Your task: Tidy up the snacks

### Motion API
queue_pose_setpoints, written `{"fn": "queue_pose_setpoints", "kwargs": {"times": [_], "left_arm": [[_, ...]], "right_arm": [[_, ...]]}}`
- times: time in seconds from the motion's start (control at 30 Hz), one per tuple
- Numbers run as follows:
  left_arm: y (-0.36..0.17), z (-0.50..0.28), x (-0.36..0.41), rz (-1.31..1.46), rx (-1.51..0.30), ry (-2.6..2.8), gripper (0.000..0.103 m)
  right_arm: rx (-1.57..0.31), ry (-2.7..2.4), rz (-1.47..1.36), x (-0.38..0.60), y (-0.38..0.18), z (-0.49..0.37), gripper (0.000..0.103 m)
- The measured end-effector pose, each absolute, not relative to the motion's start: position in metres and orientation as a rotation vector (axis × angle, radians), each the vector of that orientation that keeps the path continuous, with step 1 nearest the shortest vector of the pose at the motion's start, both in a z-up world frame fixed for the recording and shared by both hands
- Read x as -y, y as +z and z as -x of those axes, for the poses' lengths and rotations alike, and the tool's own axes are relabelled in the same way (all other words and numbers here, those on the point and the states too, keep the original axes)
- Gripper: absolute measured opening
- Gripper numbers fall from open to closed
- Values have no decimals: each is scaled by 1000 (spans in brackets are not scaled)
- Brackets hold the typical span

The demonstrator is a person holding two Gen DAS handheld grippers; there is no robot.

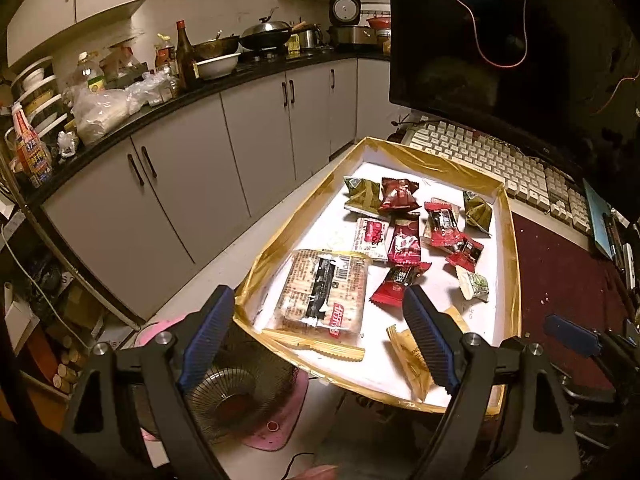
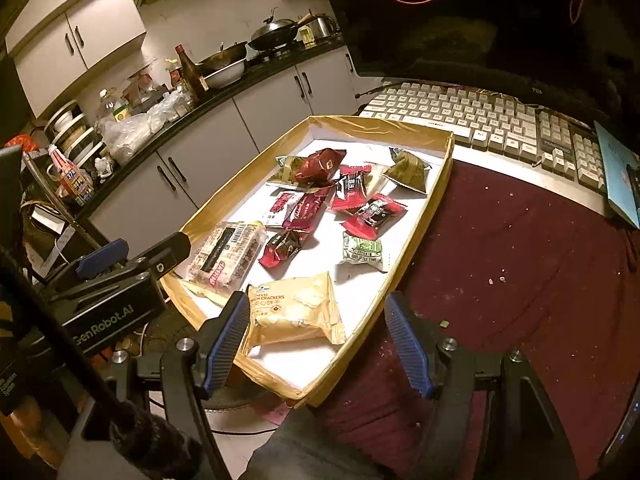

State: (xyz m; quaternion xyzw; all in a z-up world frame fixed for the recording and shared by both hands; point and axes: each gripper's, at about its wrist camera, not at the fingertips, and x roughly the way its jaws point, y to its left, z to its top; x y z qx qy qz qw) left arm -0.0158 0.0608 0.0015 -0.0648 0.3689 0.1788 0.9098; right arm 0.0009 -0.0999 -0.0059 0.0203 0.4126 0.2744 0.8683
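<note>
Right wrist, cracker pack [image 2: 294, 308] between open tongs [image 2: 316, 338]

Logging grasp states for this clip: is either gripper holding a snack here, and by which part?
Nothing is held. The left gripper and right gripper both hang open at the near end of the tray, with no snack between their fingers.

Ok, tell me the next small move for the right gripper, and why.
Probably ease the right gripper forward and down over the yellow cracker packet. Its jaws stand open and empty, the packet lies flat at the near end of the tray, roughly between them, apart from the other snacks.
</note>
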Motion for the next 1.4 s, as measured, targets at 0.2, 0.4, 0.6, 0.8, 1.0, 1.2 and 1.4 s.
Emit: {"fn": "queue_pose_setpoints", "kwargs": {"times": [0.2,0.4,0.6,0.8,1.0,1.2,1.4], "left_arm": [[0,17,-60,124,-766,368,86],[-2,17,-61,116,-774,360,86],[-2,15,-62,108,-771,360,86],[-6,12,-61,92,-791,348,86],[-7,12,-58,76,-793,349,86],[-9,11,-60,75,-804,352,86],[-11,12,-64,81,-803,352,86]], "right_arm": [[-856,566,-31,96,-6,1,70],[-856,551,-23,94,-5,3,70],[-857,539,-28,94,-6,2,70],[-860,532,-24,93,-6,2,70],[-857,523,-25,94,-6,1,70],[-862,516,-29,95,-6,1,70],[-859,519,-22,93,-5,3,70]]}}
